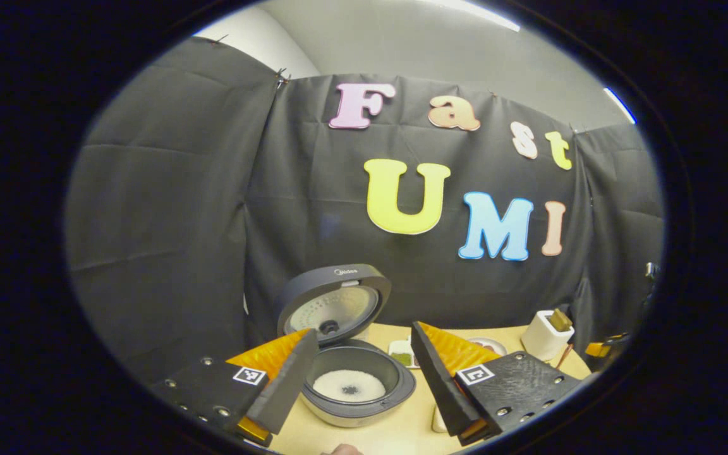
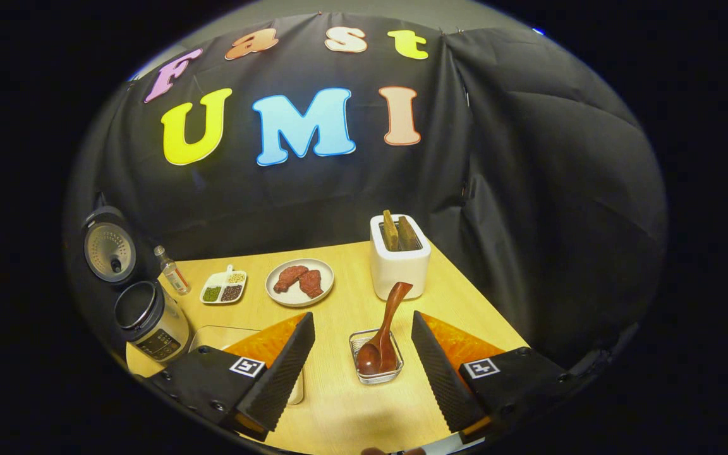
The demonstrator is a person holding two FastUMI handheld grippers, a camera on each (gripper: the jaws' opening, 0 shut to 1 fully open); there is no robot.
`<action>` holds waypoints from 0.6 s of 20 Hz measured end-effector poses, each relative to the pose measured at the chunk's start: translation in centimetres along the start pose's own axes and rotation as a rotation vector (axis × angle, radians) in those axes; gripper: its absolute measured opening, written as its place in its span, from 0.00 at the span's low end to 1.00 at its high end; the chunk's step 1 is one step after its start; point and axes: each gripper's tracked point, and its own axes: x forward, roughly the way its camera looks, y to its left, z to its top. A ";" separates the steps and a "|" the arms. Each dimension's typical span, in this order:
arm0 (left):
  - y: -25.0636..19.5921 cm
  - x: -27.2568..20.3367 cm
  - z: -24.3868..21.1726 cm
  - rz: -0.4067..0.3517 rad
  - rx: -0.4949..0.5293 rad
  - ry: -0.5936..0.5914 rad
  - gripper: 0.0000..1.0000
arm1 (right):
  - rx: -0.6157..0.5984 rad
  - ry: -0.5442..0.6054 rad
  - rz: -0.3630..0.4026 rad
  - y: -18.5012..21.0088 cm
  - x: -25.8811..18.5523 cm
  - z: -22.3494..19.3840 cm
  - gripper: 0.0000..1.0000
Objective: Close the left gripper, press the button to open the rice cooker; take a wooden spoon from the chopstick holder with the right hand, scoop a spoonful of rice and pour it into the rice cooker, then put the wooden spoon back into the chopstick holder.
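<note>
The rice cooker (image 1: 364,411) stands with its lid (image 1: 335,303) raised, and white rice with a dark spot in the middle lies in the pot. My left gripper (image 1: 364,332) is open and hangs just in front of the cooker, holding nothing. In the right gripper view the wooden spoon (image 2: 384,335) rests with its bowl in a small clear square dish (image 2: 364,374), handle tilted up toward the white holder (image 2: 400,262), which has wooden utensils in it. My right gripper (image 2: 362,316) is open, its fingers on either side of the dish, not touching the spoon.
On the wooden table (image 2: 345,404) are a plate of meat pieces (image 2: 299,281), a divided dish of grains (image 2: 224,287), a small bottle (image 2: 171,270) and a clear tray (image 2: 212,335) under the left finger. The open cooker (image 2: 149,319) sits far left.
</note>
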 end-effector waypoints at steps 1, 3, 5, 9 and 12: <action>-0.7 -0.5 0.3 -0.005 -0.016 -0.017 0.91 | 0.000 0.018 0.007 -0.5 1.2 0.1 0.98; -1.6 -1.3 -0.3 0.010 -0.024 -0.023 0.91 | 0.007 0.054 0.025 -1.3 3.2 0.0 0.98; -2.5 -1.5 -1.3 0.036 -0.010 -0.004 0.91 | 0.016 0.107 0.047 -1.8 5.4 -0.8 0.98; -5.1 -2.2 -3.1 0.051 -0.009 0.045 0.91 | 0.015 0.174 0.059 -3.1 9.0 -1.9 0.96; -6.4 -3.0 -4.0 0.065 0.005 0.059 0.92 | 0.020 0.239 0.095 -3.1 11.4 -3.6 0.97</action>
